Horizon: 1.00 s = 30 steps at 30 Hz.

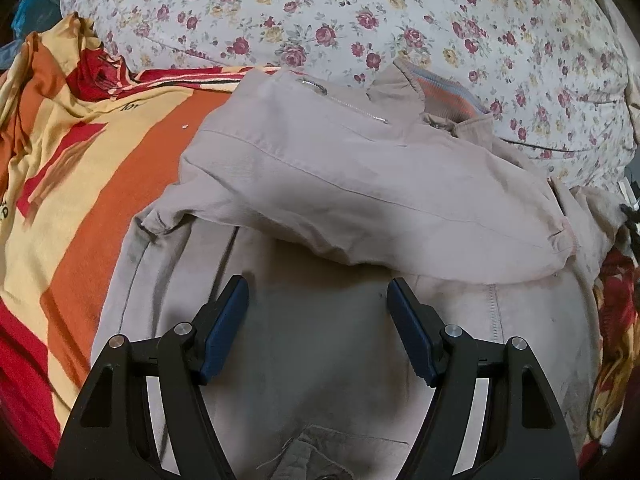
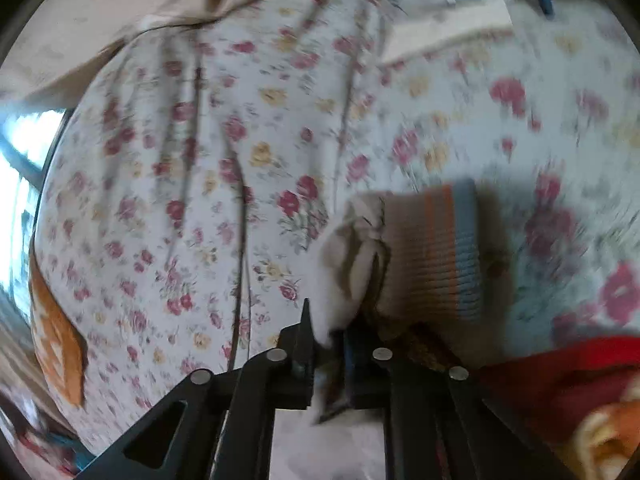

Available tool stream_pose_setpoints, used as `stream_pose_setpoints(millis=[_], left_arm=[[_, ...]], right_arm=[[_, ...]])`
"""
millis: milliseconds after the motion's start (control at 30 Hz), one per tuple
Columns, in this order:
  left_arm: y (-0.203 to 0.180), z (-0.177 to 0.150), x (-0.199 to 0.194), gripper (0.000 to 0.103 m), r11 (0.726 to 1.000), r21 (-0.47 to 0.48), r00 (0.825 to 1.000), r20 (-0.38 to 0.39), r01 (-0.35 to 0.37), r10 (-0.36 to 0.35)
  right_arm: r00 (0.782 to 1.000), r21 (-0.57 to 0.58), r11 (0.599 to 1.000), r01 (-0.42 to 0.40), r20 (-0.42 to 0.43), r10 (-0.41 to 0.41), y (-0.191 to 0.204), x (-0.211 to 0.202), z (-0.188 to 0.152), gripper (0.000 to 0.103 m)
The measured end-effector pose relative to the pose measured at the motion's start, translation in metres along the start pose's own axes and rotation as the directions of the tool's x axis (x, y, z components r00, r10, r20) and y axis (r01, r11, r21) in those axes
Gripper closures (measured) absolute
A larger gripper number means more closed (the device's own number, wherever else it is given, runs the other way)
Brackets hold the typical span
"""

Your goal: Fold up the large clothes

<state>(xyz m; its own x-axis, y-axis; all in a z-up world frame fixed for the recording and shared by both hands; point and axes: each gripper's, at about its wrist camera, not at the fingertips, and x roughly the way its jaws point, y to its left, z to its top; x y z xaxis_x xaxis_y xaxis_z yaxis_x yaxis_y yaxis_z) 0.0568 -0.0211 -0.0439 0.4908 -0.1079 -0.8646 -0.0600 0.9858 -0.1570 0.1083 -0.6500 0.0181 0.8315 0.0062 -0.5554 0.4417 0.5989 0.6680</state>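
While the left gripper [image 1: 318, 290] hangs over the beige jacket [image 1: 352, 184], its blue pads [image 1: 222, 328] stand well apart and nothing sits between them, only the flat cloth of the jacket's body below. That jacket lies spread on the bed, partly on an orange, yellow and red striped sheet [image 1: 80, 184] and partly against a white floral quilt [image 1: 320, 12] behind it. One sleeve is laid across the body from left to right, and you can see a silver zip [image 1: 344, 102] running along the upper part. Up near the quilt the ribbed trim [image 1: 452, 92], striped orange and grey, shows at the far edge of the garment.

Over on the other side, the right gripper [image 2: 326, 344] is clenched, jaws drawn close together with beige cloth pinched between them. Right above the fingers sits a ribbed cuff [image 2: 440, 252], banded orange and grey, with bunched beige fabric at its left end. This view is blurred, so exactly where on the cloth the pads bite I cannot tell. Behind the cuff the floral quilt fills the view, more beige cloth drapes across the top left, and a red patch of the sheet shows at the lower right.
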Motion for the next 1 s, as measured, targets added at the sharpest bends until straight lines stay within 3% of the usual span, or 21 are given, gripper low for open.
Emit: stream_pose_setpoints(millis=[200, 300, 533, 633, 700, 767, 833, 867, 900, 1000], left_arm=[[0.005, 0.001, -0.017, 0.031, 0.999, -0.027, 0.999, 0.034, 0.022, -0.021], [0.007, 0.003, -0.027, 0.031, 0.999, -0.034, 0.998, 0.053, 0.027, -0.025], [0.012, 0.007, -0.039, 0.031, 0.996, -0.068, 0.997, 0.068, 0.049, -0.044], [0.013, 0.005, -0.042, 0.031, 0.997, -0.061, 0.997, 0.062, 0.053, -0.049], [0.014, 0.004, -0.045, 0.031, 0.998, -0.042, 0.996, 0.075, 0.043, -0.040], [0.019, 0.003, -0.045, 0.031, 0.999, -0.039, 0.996, 0.085, 0.023, -0.020], [0.026, 0.004, -0.041, 0.031, 0.997, -0.072, 0.997, 0.076, 0.035, -0.029], [0.031, 0.004, -0.039, 0.031, 0.994, -0.096, 0.997, 0.068, 0.048, -0.042], [0.033, 0.004, -0.036, 0.031, 0.992, -0.114, 0.997, 0.060, 0.056, -0.050], [0.034, 0.001, -0.032, 0.031, 0.990, -0.129, 0.997, 0.050, 0.065, -0.059]], right_arm=[[0.994, -0.166, 0.980, -0.113, -0.028, 0.110, 0.049, -0.041, -0.010, 0.098], [0.976, -0.281, 0.935, -0.218, -0.079, 0.204, 0.091, -0.066, -0.037, 0.100], [0.905, -0.534, 0.733, -0.422, -0.299, 0.303, 0.203, -0.085, -0.158, 0.100], [0.890, -0.557, 0.700, -0.447, -0.359, 0.282, 0.219, -0.070, -0.202, 0.100], [0.883, -0.542, 0.711, -0.448, -0.392, 0.258, 0.217, -0.057, -0.217, 0.099], [0.892, -0.533, 0.738, -0.414, -0.398, 0.213, 0.202, -0.048, -0.217, 0.094], [0.901, -0.510, 0.773, -0.378, -0.393, 0.181, 0.179, -0.046, -0.211, 0.063], [0.908, -0.496, 0.794, -0.352, -0.387, 0.160, 0.162, -0.045, -0.207, 0.041], [0.917, -0.484, 0.813, -0.324, -0.373, 0.143, 0.148, -0.046, -0.201, 0.036], [0.950, -0.448, 0.871, -0.201, -0.307, 0.061, 0.100, -0.046, -0.177, 0.036]])
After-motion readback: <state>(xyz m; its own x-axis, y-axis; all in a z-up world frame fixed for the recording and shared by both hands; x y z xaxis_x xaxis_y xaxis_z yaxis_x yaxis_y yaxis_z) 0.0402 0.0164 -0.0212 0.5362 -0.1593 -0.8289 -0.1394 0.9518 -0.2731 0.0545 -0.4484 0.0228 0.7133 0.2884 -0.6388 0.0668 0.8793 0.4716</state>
